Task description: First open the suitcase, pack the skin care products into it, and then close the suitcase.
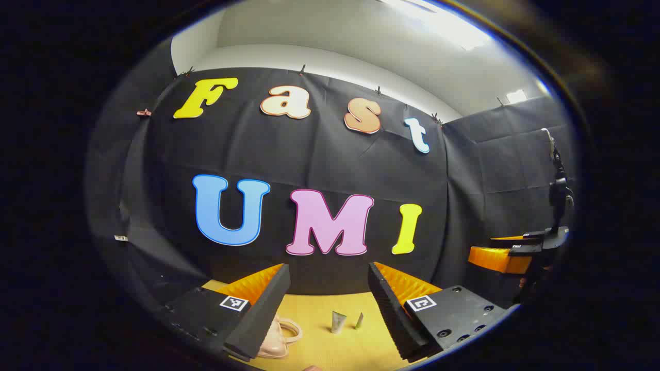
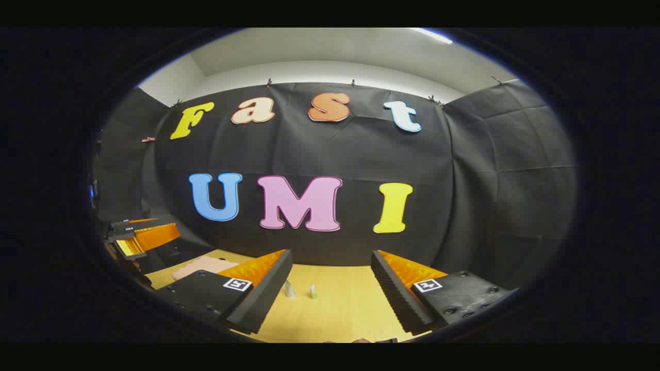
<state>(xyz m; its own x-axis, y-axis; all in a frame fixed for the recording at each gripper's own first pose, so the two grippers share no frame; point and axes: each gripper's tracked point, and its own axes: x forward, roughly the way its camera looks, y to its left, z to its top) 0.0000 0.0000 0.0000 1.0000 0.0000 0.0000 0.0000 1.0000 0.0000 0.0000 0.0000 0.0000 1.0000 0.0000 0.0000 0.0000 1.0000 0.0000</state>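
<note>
A small pink suitcase (image 1: 281, 337) with a loop handle lies flat on the wooden table (image 1: 319, 350), partly hidden behind my left gripper's near finger. In the right gripper view the suitcase (image 2: 203, 266) shows its flat top at the left. Two skin care products stand to its right: a silver tube (image 1: 337, 322) and a smaller green tube (image 1: 359, 321). The silver tube (image 2: 290, 290) and green tube (image 2: 312, 292) also stand ahead of my right gripper. My left gripper (image 1: 327, 314) and right gripper (image 2: 330, 299) both hover above the table, open, nothing between their fingers.
The black cloth wall closes the booth behind the table and on both sides. The right gripper (image 1: 510, 255) hangs at the far right of the left gripper view. The left gripper (image 2: 139, 237) sits at the far left of the right gripper view, above the suitcase's side.
</note>
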